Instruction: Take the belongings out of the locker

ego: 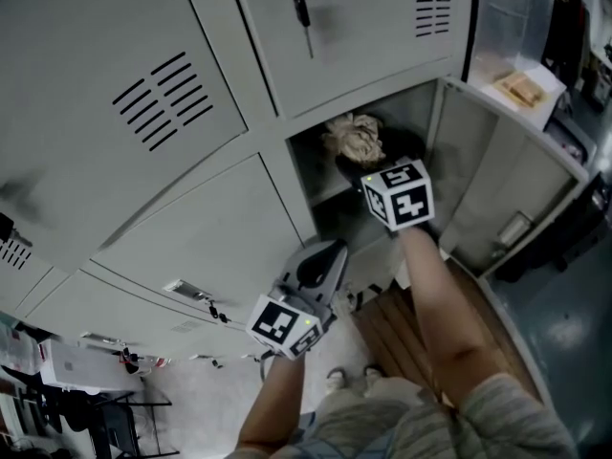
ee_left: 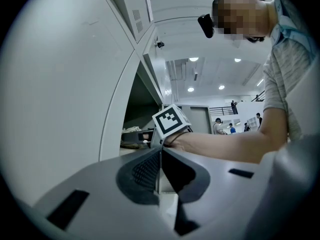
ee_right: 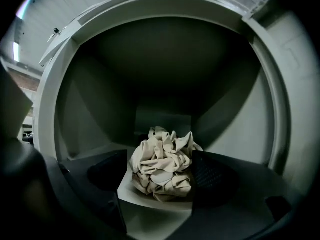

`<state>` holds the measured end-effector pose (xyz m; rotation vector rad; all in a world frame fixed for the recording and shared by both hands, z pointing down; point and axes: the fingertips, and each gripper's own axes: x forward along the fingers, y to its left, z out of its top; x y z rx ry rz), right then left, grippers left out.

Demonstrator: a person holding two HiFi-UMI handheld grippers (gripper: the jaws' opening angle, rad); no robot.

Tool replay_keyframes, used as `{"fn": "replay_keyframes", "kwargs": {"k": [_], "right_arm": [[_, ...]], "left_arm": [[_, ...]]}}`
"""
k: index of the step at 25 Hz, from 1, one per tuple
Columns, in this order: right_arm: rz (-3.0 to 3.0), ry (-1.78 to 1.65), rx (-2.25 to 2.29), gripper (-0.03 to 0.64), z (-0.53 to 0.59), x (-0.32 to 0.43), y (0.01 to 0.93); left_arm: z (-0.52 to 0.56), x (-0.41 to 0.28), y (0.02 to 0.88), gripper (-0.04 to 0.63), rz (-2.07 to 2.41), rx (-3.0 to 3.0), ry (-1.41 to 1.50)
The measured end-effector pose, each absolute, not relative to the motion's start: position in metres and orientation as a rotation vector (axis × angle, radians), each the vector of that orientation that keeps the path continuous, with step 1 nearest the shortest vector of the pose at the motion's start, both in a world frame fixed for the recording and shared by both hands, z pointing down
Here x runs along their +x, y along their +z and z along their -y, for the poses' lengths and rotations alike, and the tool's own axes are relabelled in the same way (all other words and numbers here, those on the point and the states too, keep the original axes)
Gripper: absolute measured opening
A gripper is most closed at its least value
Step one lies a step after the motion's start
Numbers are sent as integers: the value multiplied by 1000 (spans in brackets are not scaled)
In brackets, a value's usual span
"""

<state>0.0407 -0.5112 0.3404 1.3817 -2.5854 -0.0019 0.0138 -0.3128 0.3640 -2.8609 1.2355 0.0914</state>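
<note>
A crumpled beige cloth [ego: 352,137] lies inside the open locker compartment [ego: 421,113]. My right gripper [ego: 368,170] reaches into that compartment. In the right gripper view the cloth [ee_right: 162,164] rests on the locker floor between the two jaws, and the right gripper [ee_right: 160,159] is open around it with a gap on the left side. My left gripper [ego: 330,251] hangs lower, in front of the closed locker doors, with its jaws pressed together and nothing in them. The left gripper [ee_left: 160,154] looks up at the right one's marker cube [ee_left: 171,121].
The compartment's door [ego: 507,189] stands swung open to the right. A key [ego: 302,8] hangs in the closed door above. A wooden surface [ego: 397,328] lies under my right arm. A clear container [ego: 512,27] sits at the top right.
</note>
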Motion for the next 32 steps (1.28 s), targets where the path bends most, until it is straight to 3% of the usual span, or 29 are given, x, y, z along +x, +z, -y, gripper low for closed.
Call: {"fn": "replay_keyframes", "kwargs": {"k": [9,12,18,32], "right_arm": [[2507,-17,1341,370,532,38,352],[2487,-57,1362,274,532,43,353],[2501,-55,1373,225,528,43,352],[2617,-113,1393,211,483,58,350]], "left_arm": [[311,17,368,3,-1234,-2879,96],[311,18,369,3,-1228,-2878,92],[311,17,368,3,-1238,-2871,93],[317,20,372,3,-1280,-2880,96]]}}
